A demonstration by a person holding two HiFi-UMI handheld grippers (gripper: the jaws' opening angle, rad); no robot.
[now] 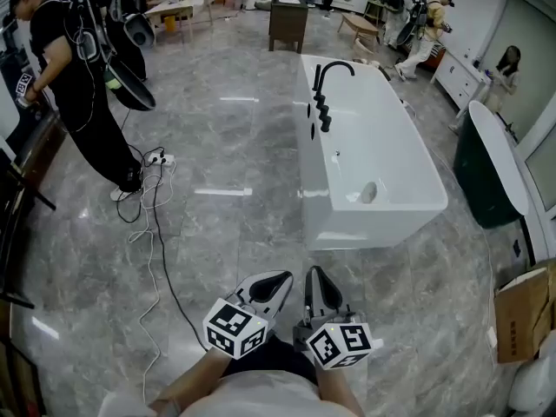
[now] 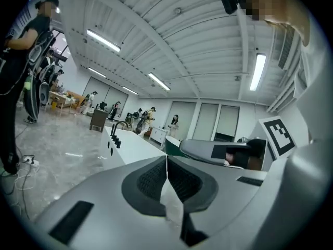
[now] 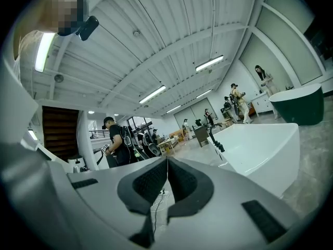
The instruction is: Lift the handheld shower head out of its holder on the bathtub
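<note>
The left gripper [image 1: 276, 278] and right gripper [image 1: 314, 278] are held side by side above the floor [image 1: 217, 233], jaws clenched and empty, well apart from the tub [image 1: 365, 228]. The shower head [image 1: 325, 122] sits in its holder on the rim, beside the faucet [image 1: 330, 69].

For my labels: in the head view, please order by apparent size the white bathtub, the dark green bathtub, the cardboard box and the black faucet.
1. white bathtub
2. dark green bathtub
3. cardboard box (cut off by the frame edge and nearer the camera, so this rank is unsure)
4. black faucet
</note>
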